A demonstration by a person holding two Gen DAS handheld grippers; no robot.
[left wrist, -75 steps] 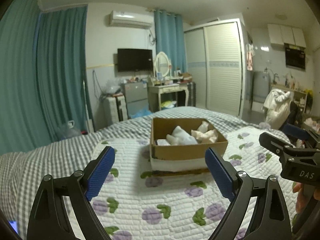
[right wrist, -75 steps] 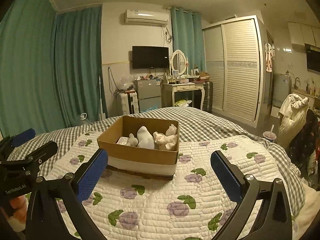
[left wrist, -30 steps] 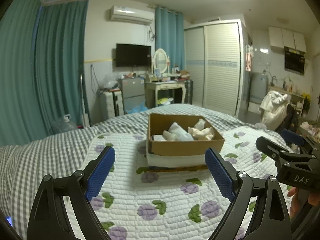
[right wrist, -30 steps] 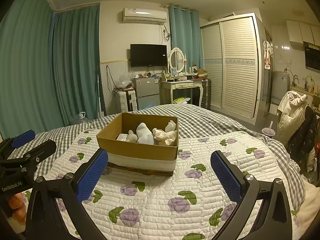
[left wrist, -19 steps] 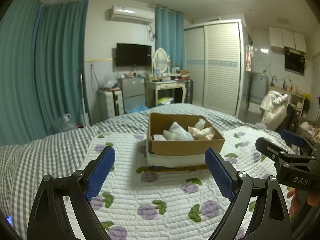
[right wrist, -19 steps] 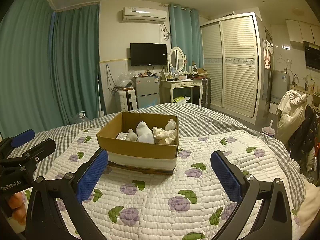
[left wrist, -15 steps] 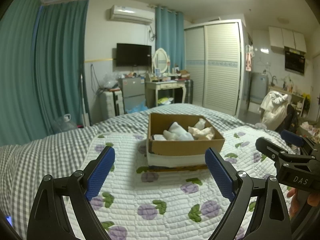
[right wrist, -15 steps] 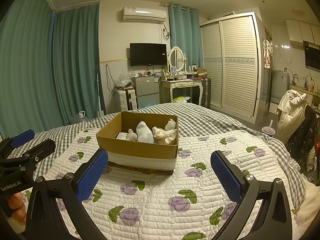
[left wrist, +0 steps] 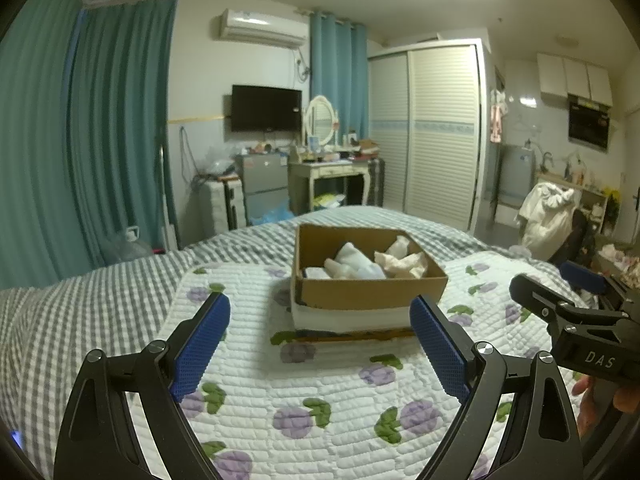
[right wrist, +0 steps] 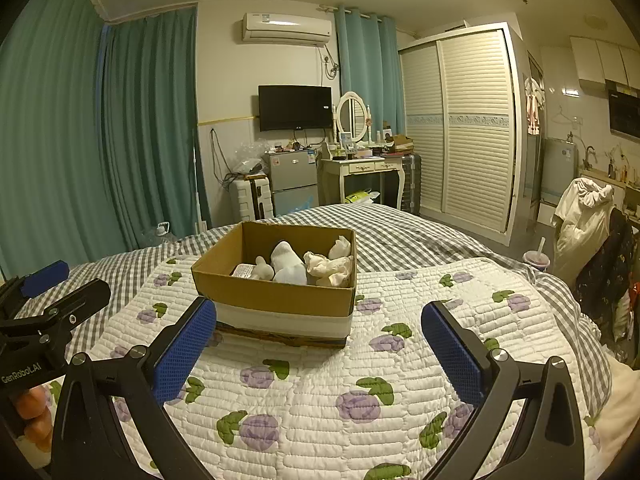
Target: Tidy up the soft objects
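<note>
A brown cardboard box [left wrist: 372,294] [right wrist: 276,294] stands on the quilted bed ahead of both grippers. Several soft white and cream items [left wrist: 360,264] [right wrist: 304,266] lie inside it. My left gripper [left wrist: 320,332] is open and empty, held above the quilt in front of the box. My right gripper [right wrist: 320,336] is open and empty, also short of the box. The right gripper shows at the right edge of the left wrist view [left wrist: 576,312]; the left one shows at the left edge of the right wrist view [right wrist: 44,312].
A white quilt with purple flowers [left wrist: 304,392] [right wrist: 320,392] covers a grey checked bedspread [left wrist: 80,292]. Beyond the bed stand a dressing table [right wrist: 360,168], small fridge [right wrist: 292,184], wardrobe [right wrist: 468,120] and teal curtains [right wrist: 100,140]. A chair with clothes [right wrist: 588,232] stands at right.
Both grippers rose and drew back slightly from the box 2.5 s ago; since about a second ago nothing has visibly moved. Both stay open and empty.
</note>
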